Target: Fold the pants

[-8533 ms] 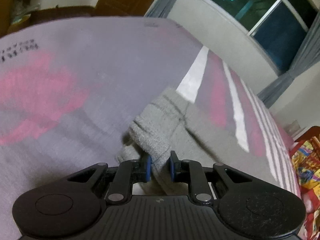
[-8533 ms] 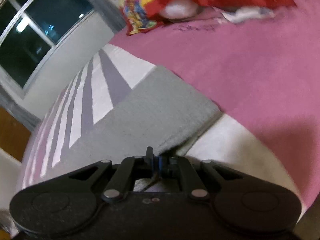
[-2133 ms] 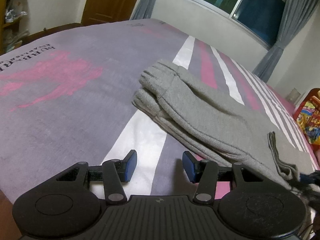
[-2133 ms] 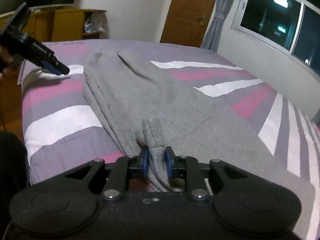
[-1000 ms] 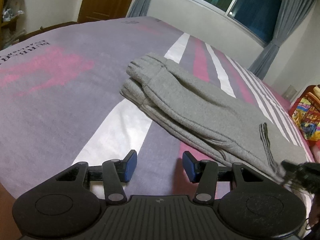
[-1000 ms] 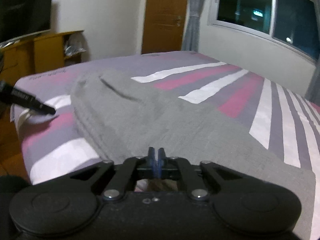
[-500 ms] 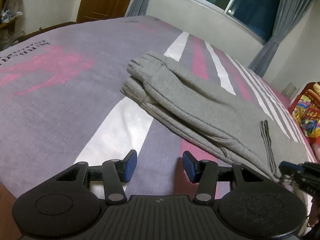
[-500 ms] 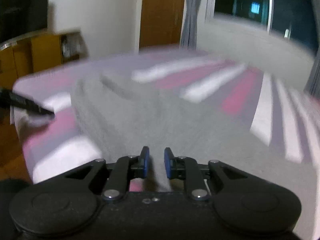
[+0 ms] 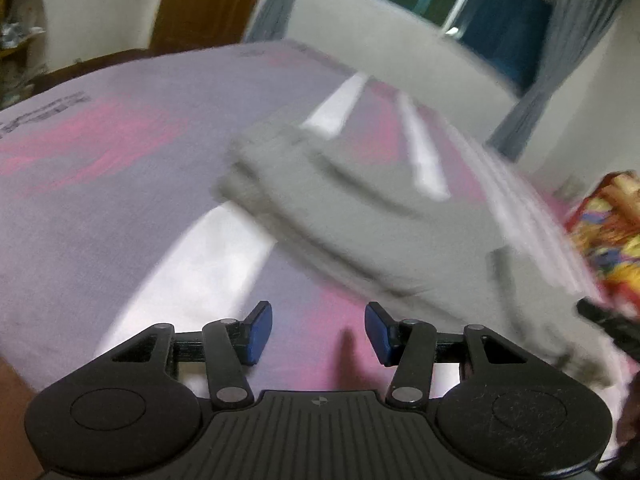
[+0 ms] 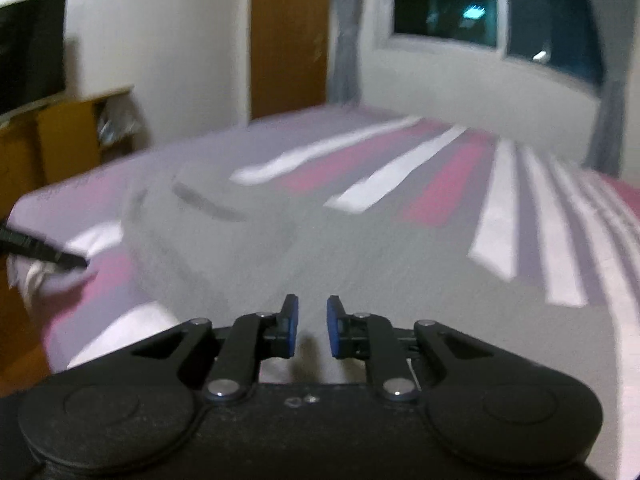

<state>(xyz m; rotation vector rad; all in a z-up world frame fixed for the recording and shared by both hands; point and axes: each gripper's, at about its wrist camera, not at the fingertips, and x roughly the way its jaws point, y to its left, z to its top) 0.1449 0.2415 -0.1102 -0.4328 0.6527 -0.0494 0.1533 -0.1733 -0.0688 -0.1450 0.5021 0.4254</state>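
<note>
The grey pants (image 9: pixel 360 204) lie folded lengthwise on the striped bed cover, blurred by motion. They also show in the right wrist view (image 10: pixel 256 248). My left gripper (image 9: pixel 318 332) is open and empty over the cover, short of the pants' near edge. My right gripper (image 10: pixel 312 330) is open by a narrow gap and empty, just above the pants' end. The right gripper shows at the right edge of the left wrist view (image 9: pixel 608 324). The left gripper's tip shows at the left of the right wrist view (image 10: pixel 44 250).
The bed cover (image 9: pixel 120 184) is purple with pink and white stripes. A colourful pillow (image 9: pixel 612 224) lies at the right. A wooden cabinet (image 10: pixel 68 136) and a door (image 10: pixel 288 36) stand beyond the bed. A window (image 10: pixel 492 4) is on the far wall.
My right gripper let go of the pants' end, opened a little and lifted off. My left gripper stays open and has swung slightly, blurring its view.
</note>
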